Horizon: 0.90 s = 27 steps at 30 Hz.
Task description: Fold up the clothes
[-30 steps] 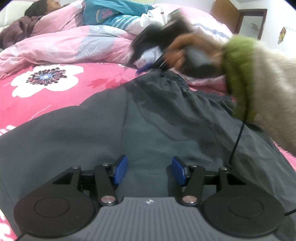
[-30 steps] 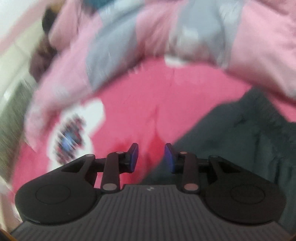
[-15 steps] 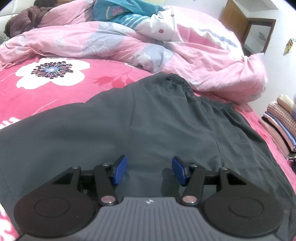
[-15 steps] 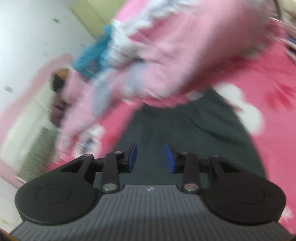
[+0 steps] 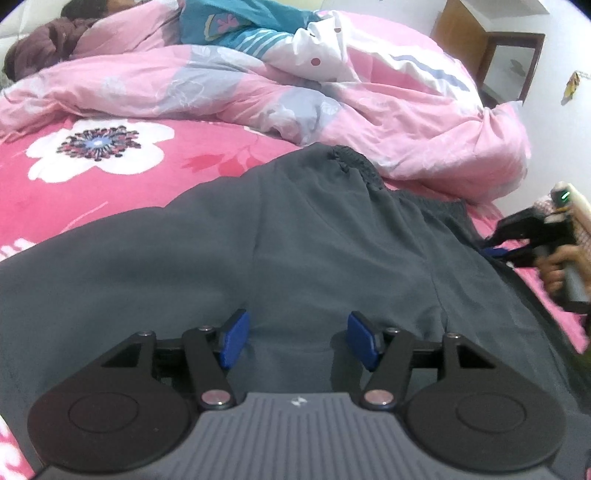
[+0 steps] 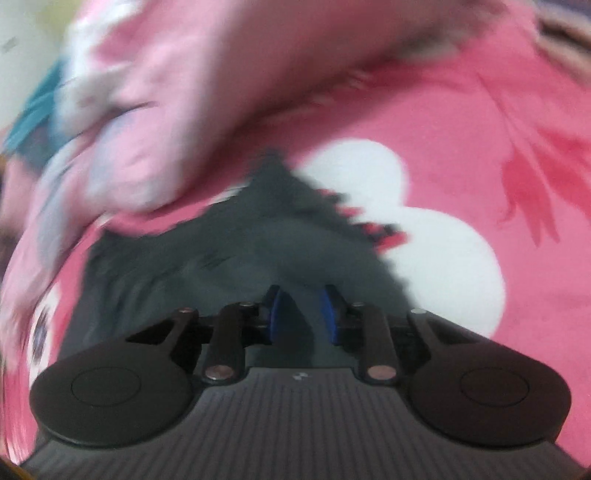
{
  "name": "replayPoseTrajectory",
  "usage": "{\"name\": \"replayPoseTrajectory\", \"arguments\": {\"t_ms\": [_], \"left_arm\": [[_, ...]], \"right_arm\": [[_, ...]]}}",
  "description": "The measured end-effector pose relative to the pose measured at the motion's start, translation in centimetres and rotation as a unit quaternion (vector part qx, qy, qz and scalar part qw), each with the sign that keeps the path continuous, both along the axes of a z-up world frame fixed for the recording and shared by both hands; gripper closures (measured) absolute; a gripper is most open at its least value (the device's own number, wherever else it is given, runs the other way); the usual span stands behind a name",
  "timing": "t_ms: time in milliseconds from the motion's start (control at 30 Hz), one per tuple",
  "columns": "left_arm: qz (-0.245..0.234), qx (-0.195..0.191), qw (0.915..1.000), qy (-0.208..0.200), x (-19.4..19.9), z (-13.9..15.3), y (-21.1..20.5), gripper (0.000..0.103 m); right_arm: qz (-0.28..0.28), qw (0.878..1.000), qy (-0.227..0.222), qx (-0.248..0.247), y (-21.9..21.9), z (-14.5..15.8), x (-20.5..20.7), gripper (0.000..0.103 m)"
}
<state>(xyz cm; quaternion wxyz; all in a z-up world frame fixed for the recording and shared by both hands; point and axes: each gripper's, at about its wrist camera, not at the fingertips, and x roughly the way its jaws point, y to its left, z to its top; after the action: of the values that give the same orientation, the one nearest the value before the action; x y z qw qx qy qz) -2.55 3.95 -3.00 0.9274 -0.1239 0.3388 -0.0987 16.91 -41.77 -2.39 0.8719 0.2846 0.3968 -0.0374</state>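
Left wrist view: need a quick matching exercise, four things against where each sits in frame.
Things:
1. grey garment
2. pale pink duvet
3. white flower print
4. wooden cabinet

Places:
A. top right corner, against the wall
B. spread out in the foreground, right in front of the camera
C. on the bedsheet at the left
D. bunched along the far side of the bed

Pairs: 1-B, 2-D, 3-C, 4-A
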Motion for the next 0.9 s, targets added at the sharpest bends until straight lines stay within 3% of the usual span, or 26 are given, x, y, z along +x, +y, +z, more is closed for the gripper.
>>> {"name": "replayPoseTrajectory", "arguments": {"t_ms": [100, 200, 300, 433, 533, 667, 733, 833, 900], "left_arm": [[-0.001, -0.010, 0.9999, 0.005, 0.2, 0.0, 0.4, 0.042], [-0.002, -0.011, 0.9999, 0.006, 0.3, 0.0, 0.5, 0.042], [-0.003, -0.014, 0.9999, 0.009, 0.3, 0.1, 0.6, 0.042], [0.000, -0.023, 0.9997, 0.012, 0.3, 0.1, 0.9, 0.042], [-0.001, -0.013, 0.9999, 0.008, 0.3, 0.0, 0.5, 0.042], [-0.004, 0.002, 1.0000, 0.002, 0.3, 0.0, 0.0, 0.040], [-0.005, 0.003, 1.0000, 0.002, 0.3, 0.0, 0.0, 0.039], [-0.004, -0.001, 1.0000, 0.003, 0.2, 0.0, 0.1, 0.039], [-0.004, -0.002, 1.0000, 0.002, 0.2, 0.0, 0.1, 0.039]], "right_arm": [[-0.066, 0.997, -0.025, 0.039, -2.9, -0.4, 0.5, 0.103], [-0.095, 0.993, -0.054, 0.052, -3.7, 0.9, -0.5, 0.097], [-0.045, 0.990, -0.086, 0.106, -2.1, 2.4, -2.3, 0.097], [0.043, 0.994, -0.030, 0.099, 1.6, 1.3, -1.5, 0.095], [0.018, 0.997, -0.002, 0.077, 1.6, -1.0, 1.4, 0.099], [-0.079, 0.992, -0.033, 0.096, -1.3, -1.4, 2.7, 0.101], [-0.106, 0.989, -0.039, 0.099, -1.8, -0.6, 1.4, 0.099], [-0.099, 0.989, -0.060, 0.097, -1.9, 2.0, -3.0, 0.094], [-0.079, 0.985, -0.075, 0.130, -2.5, 3.9, -6.4, 0.093]]}}
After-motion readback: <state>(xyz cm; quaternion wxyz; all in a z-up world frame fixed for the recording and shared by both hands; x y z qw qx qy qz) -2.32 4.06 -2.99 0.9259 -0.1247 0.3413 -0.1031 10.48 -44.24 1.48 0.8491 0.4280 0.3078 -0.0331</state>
